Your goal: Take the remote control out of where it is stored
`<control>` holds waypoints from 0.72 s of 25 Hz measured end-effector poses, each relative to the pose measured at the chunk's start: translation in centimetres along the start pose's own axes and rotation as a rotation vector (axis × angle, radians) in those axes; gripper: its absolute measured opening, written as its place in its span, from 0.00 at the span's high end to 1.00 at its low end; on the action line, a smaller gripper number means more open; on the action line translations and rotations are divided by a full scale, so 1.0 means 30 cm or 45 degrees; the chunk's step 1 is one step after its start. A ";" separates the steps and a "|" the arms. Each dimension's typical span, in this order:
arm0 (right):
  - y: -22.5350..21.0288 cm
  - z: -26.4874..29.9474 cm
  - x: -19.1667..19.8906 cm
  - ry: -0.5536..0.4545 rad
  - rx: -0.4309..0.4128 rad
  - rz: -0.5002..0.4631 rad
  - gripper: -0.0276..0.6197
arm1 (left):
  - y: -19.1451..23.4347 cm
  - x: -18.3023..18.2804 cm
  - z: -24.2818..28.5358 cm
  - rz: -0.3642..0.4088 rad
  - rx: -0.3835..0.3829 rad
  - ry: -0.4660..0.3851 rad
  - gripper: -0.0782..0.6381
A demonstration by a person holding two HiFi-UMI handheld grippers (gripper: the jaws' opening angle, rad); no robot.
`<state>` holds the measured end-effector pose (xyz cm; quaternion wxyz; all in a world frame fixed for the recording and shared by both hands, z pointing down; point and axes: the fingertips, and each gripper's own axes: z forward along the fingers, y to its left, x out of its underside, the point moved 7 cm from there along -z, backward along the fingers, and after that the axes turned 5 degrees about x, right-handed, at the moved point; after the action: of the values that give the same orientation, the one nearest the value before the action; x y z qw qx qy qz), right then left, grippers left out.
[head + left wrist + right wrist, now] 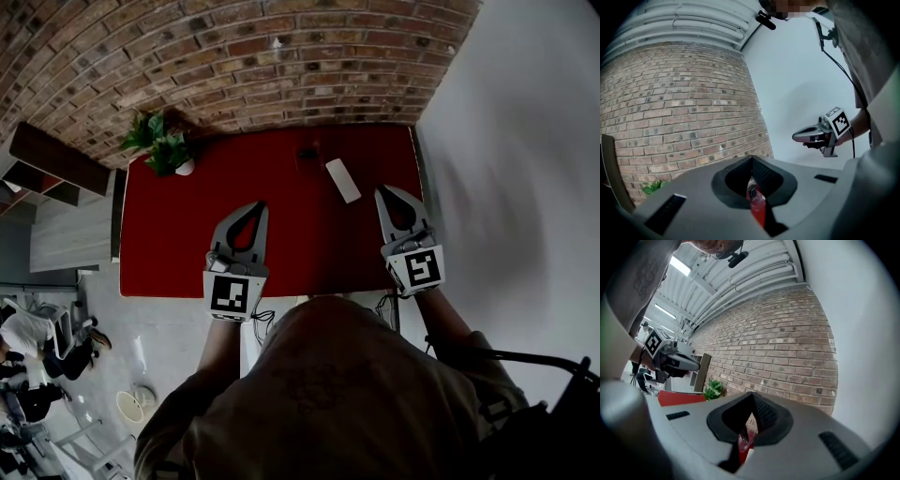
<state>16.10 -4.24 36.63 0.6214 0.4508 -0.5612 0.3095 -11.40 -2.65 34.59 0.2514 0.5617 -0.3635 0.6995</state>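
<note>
Jaws shut and empty on both the left gripper [257,208] and the right gripper [383,193], over the near edge of the red table [187,244], while the remote control [342,180] lies bare at that table's far right, so the taking-out looks done

No legible text or signs

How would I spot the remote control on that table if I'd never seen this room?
Find the red rectangular tabletop against the brick wall. Near its far right side, just ahead of the right gripper, lies a slim white oblong remote control. It is the only white bar there; its neighbour is a small dark object.
</note>
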 end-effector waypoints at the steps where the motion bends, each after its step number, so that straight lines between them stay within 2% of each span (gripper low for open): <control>1: 0.000 -0.001 0.001 0.000 -0.001 -0.001 0.94 | -0.003 0.005 0.000 -0.004 -0.001 0.003 0.88; 6: 0.006 -0.014 0.010 0.006 0.001 0.001 0.94 | -0.013 0.008 -0.013 -0.046 0.004 -0.035 0.88; 18: 0.029 -0.017 0.052 0.050 0.008 0.033 0.94 | 0.000 0.017 -0.027 -0.046 -0.028 -0.028 0.88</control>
<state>15.83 -3.61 38.36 0.6267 0.4394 -0.5537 0.3281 -12.01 -2.02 35.01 0.2663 0.5729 -0.3636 0.6846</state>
